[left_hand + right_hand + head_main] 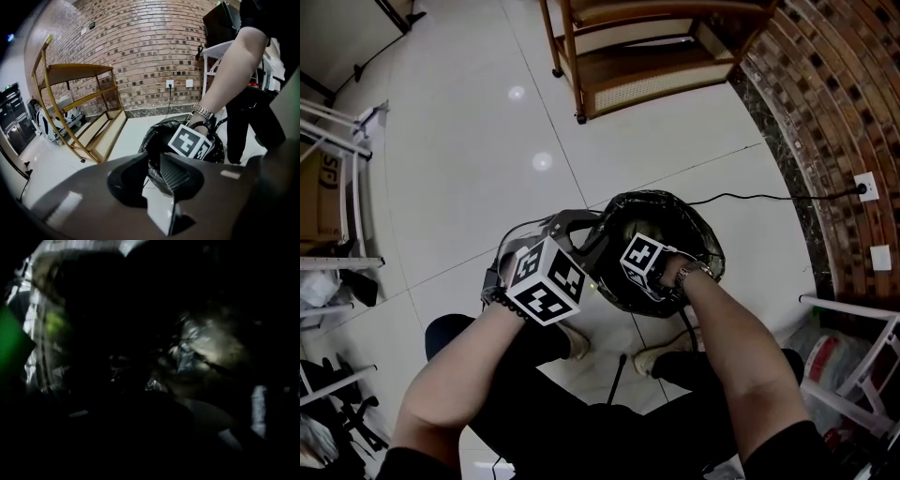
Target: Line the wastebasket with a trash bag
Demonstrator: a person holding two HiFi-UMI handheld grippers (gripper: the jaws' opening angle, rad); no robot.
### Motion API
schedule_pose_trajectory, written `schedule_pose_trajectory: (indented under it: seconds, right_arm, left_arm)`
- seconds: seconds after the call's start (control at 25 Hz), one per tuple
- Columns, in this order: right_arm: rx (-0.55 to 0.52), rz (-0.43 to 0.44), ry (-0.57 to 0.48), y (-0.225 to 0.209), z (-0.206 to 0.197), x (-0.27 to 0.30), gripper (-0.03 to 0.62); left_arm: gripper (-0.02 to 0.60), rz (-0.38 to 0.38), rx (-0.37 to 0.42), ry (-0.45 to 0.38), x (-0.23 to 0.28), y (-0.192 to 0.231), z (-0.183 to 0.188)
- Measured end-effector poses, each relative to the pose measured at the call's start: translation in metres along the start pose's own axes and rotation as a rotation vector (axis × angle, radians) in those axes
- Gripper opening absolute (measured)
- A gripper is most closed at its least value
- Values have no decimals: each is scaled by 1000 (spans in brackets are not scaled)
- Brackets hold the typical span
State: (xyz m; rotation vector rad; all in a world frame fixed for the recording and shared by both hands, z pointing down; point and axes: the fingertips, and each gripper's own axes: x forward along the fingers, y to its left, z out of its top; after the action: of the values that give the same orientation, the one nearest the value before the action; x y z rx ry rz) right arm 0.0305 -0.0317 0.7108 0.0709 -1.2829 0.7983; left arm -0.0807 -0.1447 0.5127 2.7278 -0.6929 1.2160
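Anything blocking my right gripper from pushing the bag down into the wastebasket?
Nothing visible does. The right gripper is inside the open mouth of the trash bag. The left gripper sits at the rim, off to one side.

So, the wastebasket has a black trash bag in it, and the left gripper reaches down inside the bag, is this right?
Not quite. The gripper that reaches down inside the black trash bag in the wastebasket is the right gripper, not the left. The left gripper is at the rim. The head view shows it.
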Motion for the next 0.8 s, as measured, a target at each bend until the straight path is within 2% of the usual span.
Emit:
schedule_pose_trajectory:
  seconds: [0.08, 0.16, 0.28, 0.44, 0.64, 0.72, 0.8]
  right_arm:
    - [-17, 47, 55, 11, -6, 5, 2]
    - [-20, 65, 65, 14, -7, 5, 2]
    - [-10, 42, -26, 10, 5, -9, 2]
    - [-12, 37, -275, 18, 22, -57, 3]
    - [20, 30, -664, 28, 14, -131, 3]
    - [49, -4, -804, 27, 6, -154, 3]
    - [84, -67, -898, 24, -4, -166, 3]
  left_arm:
    - [83, -1, -2, 1, 0, 1, -1]
    - [83, -1, -2, -1, 0, 2, -1]
    - [83, -4, 8, -4, 1, 0, -1]
    - [83, 0, 18, -11, 0, 0, -3]
    - [83, 17, 37, -33, 0, -1, -2]
    - [83, 17, 51, -46, -2, -5, 3]
    - [83, 17, 64, -59, -4, -10, 11]
